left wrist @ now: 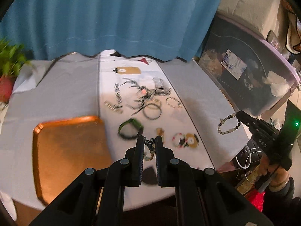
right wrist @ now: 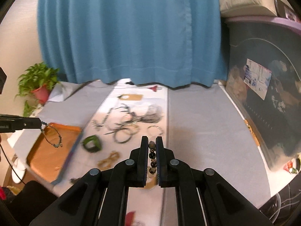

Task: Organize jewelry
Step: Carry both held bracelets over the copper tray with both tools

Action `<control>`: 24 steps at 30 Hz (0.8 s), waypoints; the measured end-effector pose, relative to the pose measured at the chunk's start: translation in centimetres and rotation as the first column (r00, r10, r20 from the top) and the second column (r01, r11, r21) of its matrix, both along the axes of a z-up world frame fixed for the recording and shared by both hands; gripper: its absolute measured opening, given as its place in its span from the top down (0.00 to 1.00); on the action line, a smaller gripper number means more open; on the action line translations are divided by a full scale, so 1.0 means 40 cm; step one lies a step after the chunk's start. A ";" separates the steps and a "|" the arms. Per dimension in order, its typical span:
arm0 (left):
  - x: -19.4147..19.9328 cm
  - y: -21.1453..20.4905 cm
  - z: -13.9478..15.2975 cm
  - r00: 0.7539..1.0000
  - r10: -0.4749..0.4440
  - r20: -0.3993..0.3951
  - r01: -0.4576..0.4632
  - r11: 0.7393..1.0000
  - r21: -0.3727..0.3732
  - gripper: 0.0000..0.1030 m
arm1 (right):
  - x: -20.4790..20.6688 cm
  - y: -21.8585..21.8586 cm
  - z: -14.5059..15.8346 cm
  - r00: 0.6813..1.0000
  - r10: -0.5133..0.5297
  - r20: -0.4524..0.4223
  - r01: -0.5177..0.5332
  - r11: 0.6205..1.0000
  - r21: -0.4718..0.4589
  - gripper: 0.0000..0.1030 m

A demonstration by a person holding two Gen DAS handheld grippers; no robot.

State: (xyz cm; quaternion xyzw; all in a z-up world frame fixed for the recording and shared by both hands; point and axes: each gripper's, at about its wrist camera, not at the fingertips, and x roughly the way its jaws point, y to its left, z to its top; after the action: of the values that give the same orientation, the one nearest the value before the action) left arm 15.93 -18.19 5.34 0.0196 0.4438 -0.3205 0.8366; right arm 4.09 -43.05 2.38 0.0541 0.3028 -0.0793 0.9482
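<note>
**Both grippers lifted with a bracelet each, tray still bare**

From the left wrist view, the left black two-finger gripper (left wrist: 149, 141) is clamped on a dark beaded bracelet with greenish stones (left wrist: 150, 146), which hangs between its fingers above the grey-and-white table cloth (left wrist: 64, 86). To its left lies the flat orange rectangular tray (left wrist: 67, 150), and I can see nothing in it. Further out on the cloth sit a green band (left wrist: 130, 129), a plain dark bangle (left wrist: 152, 111), a thin beaded ring-shaped bracelet (left wrist: 173, 102), a chain of pale links (left wrist: 112, 107) and a colourful beaded piece (left wrist: 179, 140). At the right edge, the right black gripper (left wrist: 239, 115) is held up by a hand (left wrist: 270, 166) and pinches a black-and-white beaded bracelet (left wrist: 228, 124) that dangles off the table's side.

From the right wrist view, the right gripper's (right wrist: 152, 141) fingers are closed on that bracelet's dark and pale beads (right wrist: 152, 156). At the left the other gripper (right wrist: 40, 123) dangles its bracelet (right wrist: 53, 137) over the tray (right wrist: 47, 160).

By my judgement the sorting has barely started: two pieces are picked up, none set down, and most of the jewellery is still scattered. Both grippers tilt downward, raised clear of the table.
</note>
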 end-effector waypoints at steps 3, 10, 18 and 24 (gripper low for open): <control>-0.054 0.083 -0.011 1.000 0.024 -0.011 -0.025 0.999 -0.021 0.91 | -0.052 0.064 0.009 1.000 0.029 -0.001 -0.029 0.999 0.018 0.92; -0.154 0.259 -0.040 0.996 0.084 -0.015 -0.085 0.995 -0.050 0.91 | -0.143 0.227 0.001 0.994 0.104 -0.041 -0.104 0.994 0.022 0.92; -0.185 0.398 -0.057 0.988 0.155 -0.009 -0.155 0.986 -0.068 0.91 | -0.163 0.398 -0.026 0.979 0.188 -0.082 -0.188 0.982 0.009 0.92; -0.143 0.426 -0.076 0.982 0.188 0.012 -0.187 0.982 -0.038 0.91 | -0.087 0.496 -0.047 0.961 0.256 -0.100 -0.257 0.966 0.005 0.92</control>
State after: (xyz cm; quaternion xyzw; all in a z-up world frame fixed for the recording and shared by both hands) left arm 10.19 -1.16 2.30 -0.0352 0.4312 -0.2483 0.8667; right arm 0.63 -23.22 0.52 0.0065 0.3539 0.0405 0.9344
